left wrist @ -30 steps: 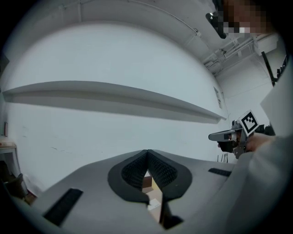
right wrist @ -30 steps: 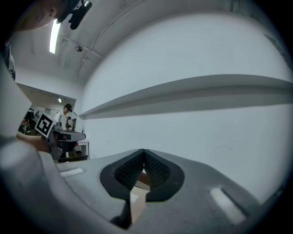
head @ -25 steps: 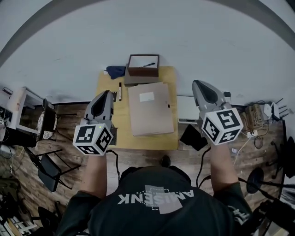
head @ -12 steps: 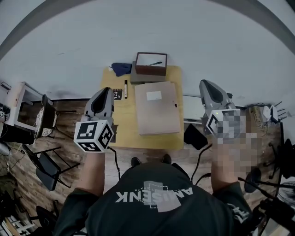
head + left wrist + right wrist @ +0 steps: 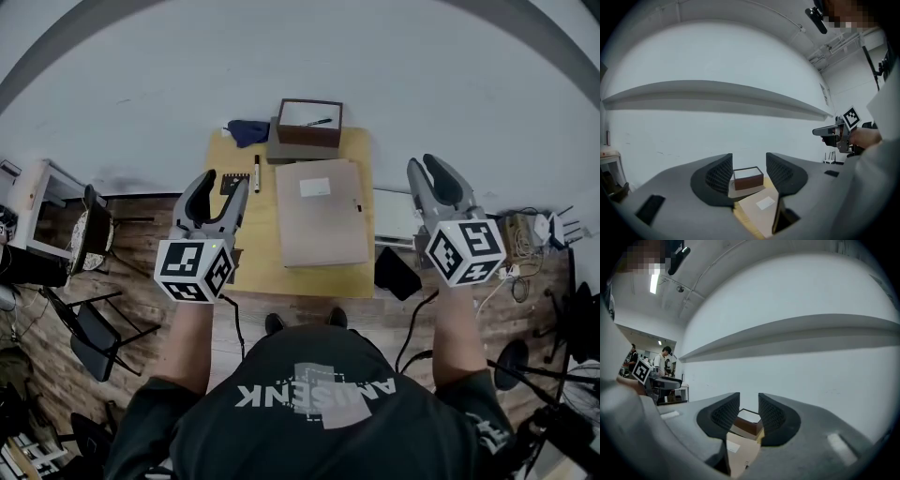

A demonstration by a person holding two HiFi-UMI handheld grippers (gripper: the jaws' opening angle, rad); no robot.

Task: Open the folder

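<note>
Our left gripper (image 5: 227, 183) and right gripper (image 5: 428, 167) both mid-opening, empty; pen (image 5: 319, 122) inside brown box (image 5: 307, 141) beyond closed folder (image 5: 323, 225).

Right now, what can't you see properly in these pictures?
- Label on the folder: head view, print too small to read.
- Inside the folder: every view, its closed cover hides it.
- Dark thing beside the marker: head view, partly behind the left tongs, which are opening with nothing gripped.
- Folder's near end: left gripper view, those tongs' own body covers it.

Left claw (image 5: 226, 179), right claw (image 5: 424, 162) mid-opening, empty
</note>
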